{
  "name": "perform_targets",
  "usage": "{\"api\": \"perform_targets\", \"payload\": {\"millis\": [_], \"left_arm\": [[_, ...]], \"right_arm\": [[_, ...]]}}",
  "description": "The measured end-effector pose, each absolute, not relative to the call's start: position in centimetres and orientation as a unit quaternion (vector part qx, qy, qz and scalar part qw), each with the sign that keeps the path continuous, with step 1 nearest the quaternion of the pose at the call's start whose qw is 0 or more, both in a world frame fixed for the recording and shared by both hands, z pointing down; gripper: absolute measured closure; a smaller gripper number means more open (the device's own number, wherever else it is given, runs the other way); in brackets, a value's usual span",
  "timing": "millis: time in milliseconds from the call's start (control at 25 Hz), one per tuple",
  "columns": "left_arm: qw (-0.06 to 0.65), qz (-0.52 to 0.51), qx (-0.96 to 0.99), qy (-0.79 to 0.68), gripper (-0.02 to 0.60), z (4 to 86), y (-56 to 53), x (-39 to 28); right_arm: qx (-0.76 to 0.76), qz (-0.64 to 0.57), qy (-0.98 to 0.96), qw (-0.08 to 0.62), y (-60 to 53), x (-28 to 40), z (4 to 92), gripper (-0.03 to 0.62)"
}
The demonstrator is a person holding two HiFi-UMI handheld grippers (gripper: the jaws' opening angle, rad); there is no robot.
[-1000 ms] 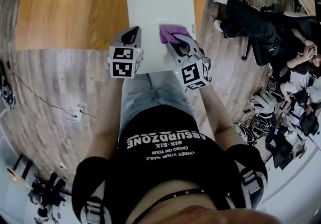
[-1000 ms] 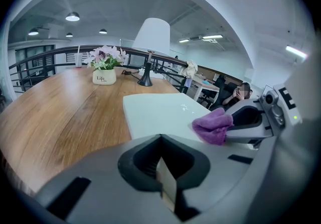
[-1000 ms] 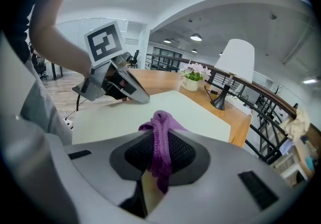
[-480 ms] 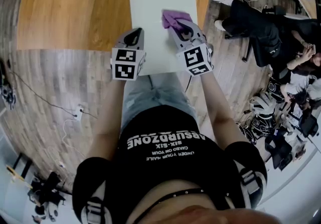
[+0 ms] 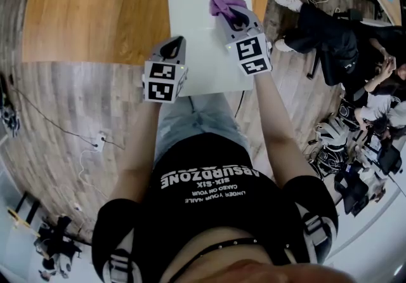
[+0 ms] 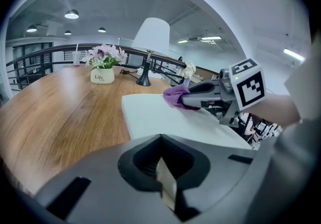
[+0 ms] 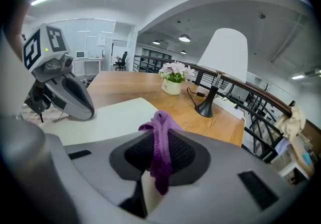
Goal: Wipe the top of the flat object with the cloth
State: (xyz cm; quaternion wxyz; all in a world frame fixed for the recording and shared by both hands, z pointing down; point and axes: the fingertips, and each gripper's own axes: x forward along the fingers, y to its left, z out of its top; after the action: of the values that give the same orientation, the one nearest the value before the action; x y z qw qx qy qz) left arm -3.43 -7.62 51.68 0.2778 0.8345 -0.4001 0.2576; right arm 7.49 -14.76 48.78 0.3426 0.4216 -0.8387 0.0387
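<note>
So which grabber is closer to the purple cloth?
Right. The right gripper has its fingers shut on the crumpled purple cloth at the far end of the flat white board. The left gripper is by the board's left edge, apart from the cloth.

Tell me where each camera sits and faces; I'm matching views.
Head view: on the person's head, facing steeply down at the white board on the wooden table; torso, forearms, left tongs and right tongs show.
Left gripper view: on the left tongs, facing across the board; own shut jaws, right tongs with purple cloth.
Right gripper view: on the right tongs, facing along the table; own jaws shut on that cloth.
Shared: both gripper views show the lamp and flower pot.
</note>
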Motion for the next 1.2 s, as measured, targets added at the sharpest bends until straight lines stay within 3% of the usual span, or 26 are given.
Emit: {"api": "perform_targets", "payload": {"millis": [1200], "left_arm": [[0.289, 0.250, 0.839, -0.386, 0.566, 51.5, -7.6, -3.5]], "right_arm": [[0.393, 0.047, -0.855, 0.336, -17.9, 1.4, 49.0, 0.517]]}}
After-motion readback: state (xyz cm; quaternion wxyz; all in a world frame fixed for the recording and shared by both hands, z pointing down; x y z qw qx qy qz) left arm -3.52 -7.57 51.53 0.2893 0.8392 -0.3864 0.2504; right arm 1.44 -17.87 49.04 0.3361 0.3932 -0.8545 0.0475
